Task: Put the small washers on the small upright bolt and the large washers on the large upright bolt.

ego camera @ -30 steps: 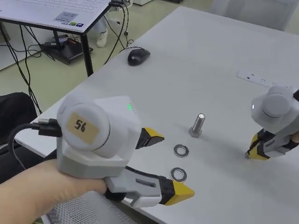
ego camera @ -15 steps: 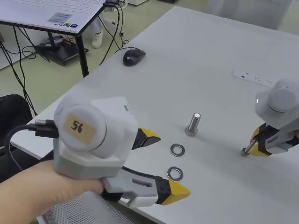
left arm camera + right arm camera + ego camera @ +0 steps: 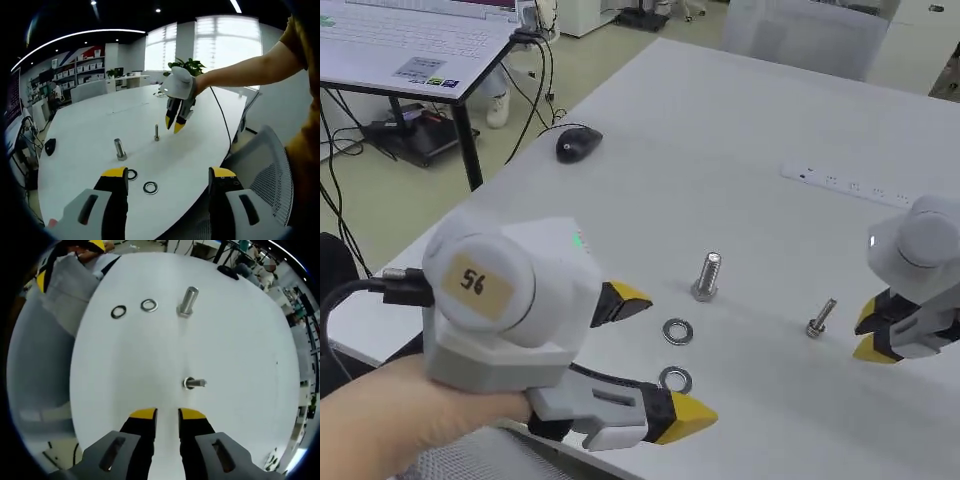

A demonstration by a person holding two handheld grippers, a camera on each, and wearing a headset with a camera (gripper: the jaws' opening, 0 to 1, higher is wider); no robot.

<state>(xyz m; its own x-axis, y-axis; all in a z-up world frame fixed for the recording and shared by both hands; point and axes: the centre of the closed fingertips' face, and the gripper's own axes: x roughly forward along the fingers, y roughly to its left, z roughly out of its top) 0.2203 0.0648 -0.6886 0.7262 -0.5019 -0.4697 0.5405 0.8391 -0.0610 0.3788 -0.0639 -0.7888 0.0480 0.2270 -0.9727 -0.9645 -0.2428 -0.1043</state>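
Two bolts stand on the worktop [image 3: 750,140], two washers lie flat beside them, and both grippers are empty.

In the head view the large bolt [image 3: 707,277] stands upright on its head mid-worktop. The small bolt [image 3: 820,318] stands upright at its 4 o'clock, well apart. The far washer [image 3: 677,331] lies near the large bolt at its 7 o'clock, and the near washer [image 3: 675,380] lies at the far one's 6 o'clock, not touching it. The left gripper [image 3: 670,356] has its jaws wide apart, the washers before the gap, and holds nothing. The right gripper [image 3: 865,333], at the small bolt's 3 o'clock, shows a narrow gap between its empty jaws.
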